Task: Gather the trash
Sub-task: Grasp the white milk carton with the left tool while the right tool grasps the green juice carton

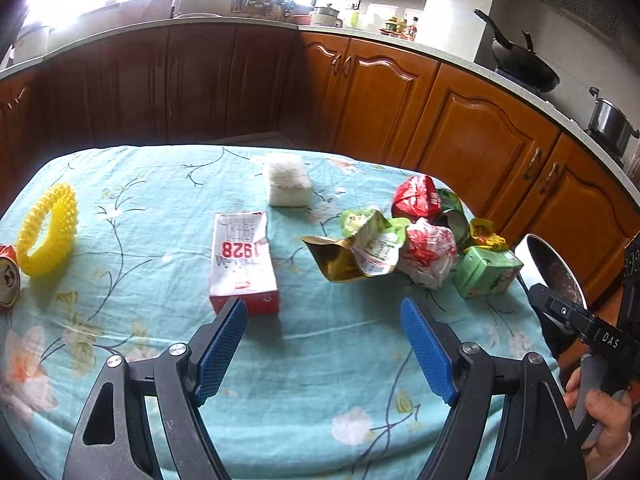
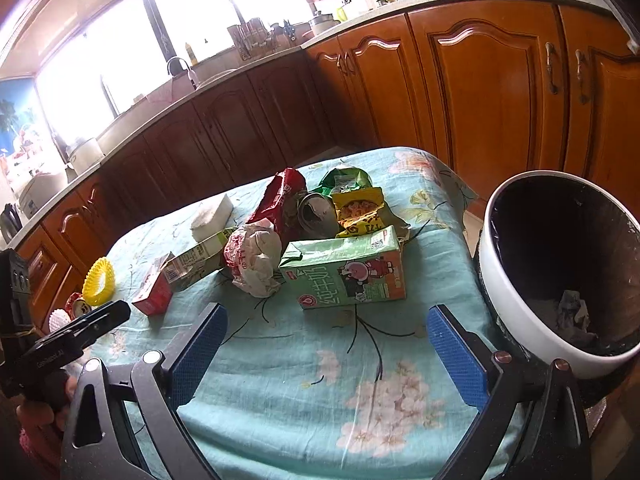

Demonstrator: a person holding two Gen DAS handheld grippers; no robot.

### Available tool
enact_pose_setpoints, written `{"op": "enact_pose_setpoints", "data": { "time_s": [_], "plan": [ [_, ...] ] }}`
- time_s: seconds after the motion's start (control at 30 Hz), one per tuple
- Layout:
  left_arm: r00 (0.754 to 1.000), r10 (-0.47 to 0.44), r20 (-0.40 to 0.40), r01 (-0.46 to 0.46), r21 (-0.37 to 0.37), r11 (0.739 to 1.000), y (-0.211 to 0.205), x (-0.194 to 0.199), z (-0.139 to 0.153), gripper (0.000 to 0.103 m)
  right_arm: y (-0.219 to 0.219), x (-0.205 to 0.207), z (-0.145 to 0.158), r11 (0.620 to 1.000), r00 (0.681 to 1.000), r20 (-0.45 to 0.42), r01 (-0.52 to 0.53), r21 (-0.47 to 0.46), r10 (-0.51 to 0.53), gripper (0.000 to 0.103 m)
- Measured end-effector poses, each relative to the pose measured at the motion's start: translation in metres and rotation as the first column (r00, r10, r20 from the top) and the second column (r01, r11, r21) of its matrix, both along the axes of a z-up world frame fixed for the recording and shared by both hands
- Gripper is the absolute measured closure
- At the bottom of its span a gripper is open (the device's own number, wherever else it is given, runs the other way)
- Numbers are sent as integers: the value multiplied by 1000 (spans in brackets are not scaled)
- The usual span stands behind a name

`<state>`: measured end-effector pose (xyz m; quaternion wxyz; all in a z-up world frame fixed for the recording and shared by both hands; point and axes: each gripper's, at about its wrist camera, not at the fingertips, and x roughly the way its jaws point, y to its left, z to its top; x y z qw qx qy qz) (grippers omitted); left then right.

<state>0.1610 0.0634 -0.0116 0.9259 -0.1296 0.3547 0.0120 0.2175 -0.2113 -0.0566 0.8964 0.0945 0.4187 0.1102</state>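
Note:
Trash lies in a heap on a table with a teal flowered cloth: a green milk carton, a crumpled white and red wrapper, a red bag, a yellow snack bag and a green and gold pouch. A red and white box lies apart. My left gripper hovers open over bare cloth, just short of that box. My right gripper is open with nothing between its blue pads, a little short of the milk carton. A white bin stands at the table's right edge.
A yellow spiky ring, a can and a white pack of tissues also lie on the cloth. Wooden kitchen cabinets run behind and to the right of the table. A hand holds the right gripper.

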Motion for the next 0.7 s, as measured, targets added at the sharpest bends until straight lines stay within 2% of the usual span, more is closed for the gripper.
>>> {"op": "enact_pose_setpoints", "data": {
  "time_s": [0.23, 0.37, 0.53, 0.7],
  "plan": [
    [999, 47, -24, -46, 41, 998, 25, 28, -6, 18, 20, 29, -13, 998, 999, -25, -29, -58, 28, 2],
    [997, 37, -69, -34, 50, 998, 29, 53, -17, 16, 27, 44, -24, 995, 998, -53, -25, -97, 20, 2],
    [992, 17, -127, -9, 61, 998, 29, 81, -34, 16, 21, 53, -35, 994, 997, -77, 1, -105, -9, 2],
    [989, 6, -148, 4, 64, 998, 29, 94, -46, 19, 8, 59, -37, 997, 996, -81, 19, -69, -24, 2]
  ]
}}
